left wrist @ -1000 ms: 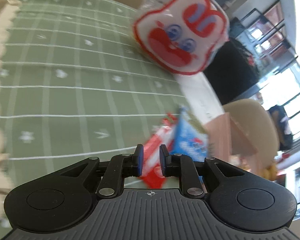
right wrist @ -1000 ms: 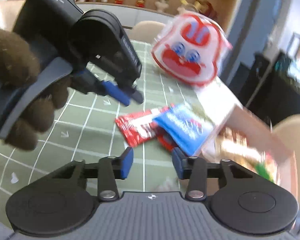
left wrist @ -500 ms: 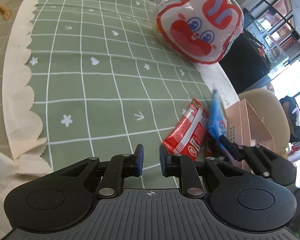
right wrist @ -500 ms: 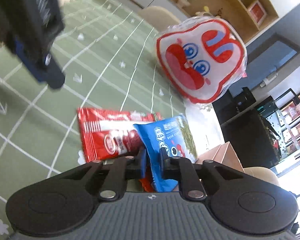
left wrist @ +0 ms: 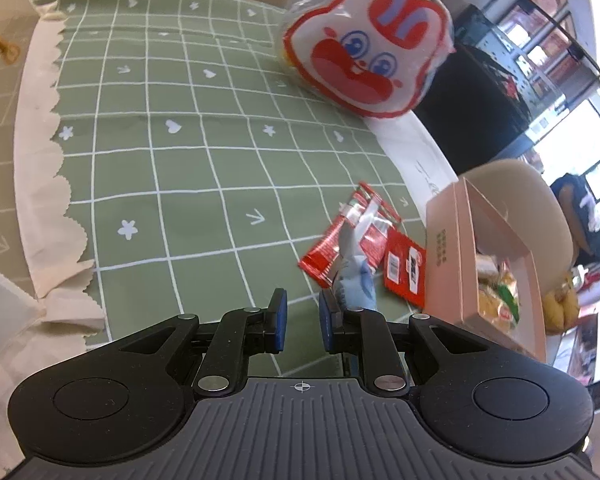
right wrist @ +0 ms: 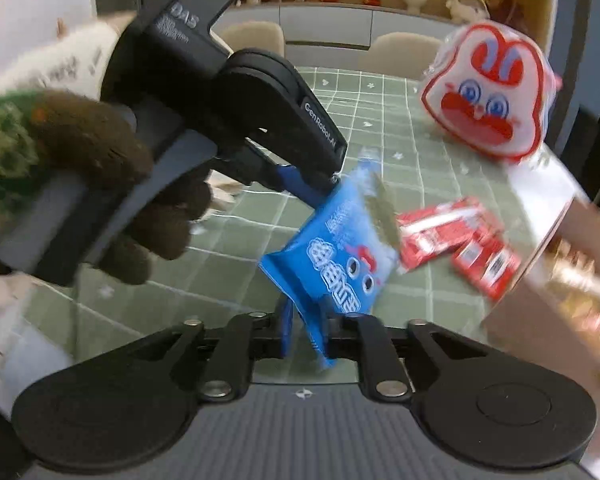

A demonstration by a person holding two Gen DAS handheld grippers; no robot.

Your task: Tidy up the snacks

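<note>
**Right claw has the blue packet, box is off to its right**

Right claw [right wrist: 308,334] is clamped on the lower corner of the blue packet [right wrist: 332,256]. Its jaws have just been opening a bit, but the packet sits between the pads and stands clear of the worktop [left wrist: 180,160], so I'd call it gripped, maybe loosely. The packet's long axis runs up and away from the claw, with the printed face toward the camera.

Left claw [left wrist: 300,316] is pinched nearly closed with nothing in it; you can see green cloth through the gap. From the right wrist view its blue tips sit just beside the packet's top corner. Touching or not, I can't tell, it's blurry. A brown-gloved hand [right wrist: 100,184] holds that one.

Further out, the red packets [right wrist: 440,232] lie flat on the cloth, just past the blue one and to its right. Right of those is the pink box [left wrist: 444,248], open on top with snacks already inside.

My guess is the blue packet goes in the box. That means a swing to the right over the near wall, and the right claw is the closer one. A loose hold could let the packet slip on the way.

The rabbit-face bag [right wrist: 488,96] sits at the far edge, well apart.
</note>
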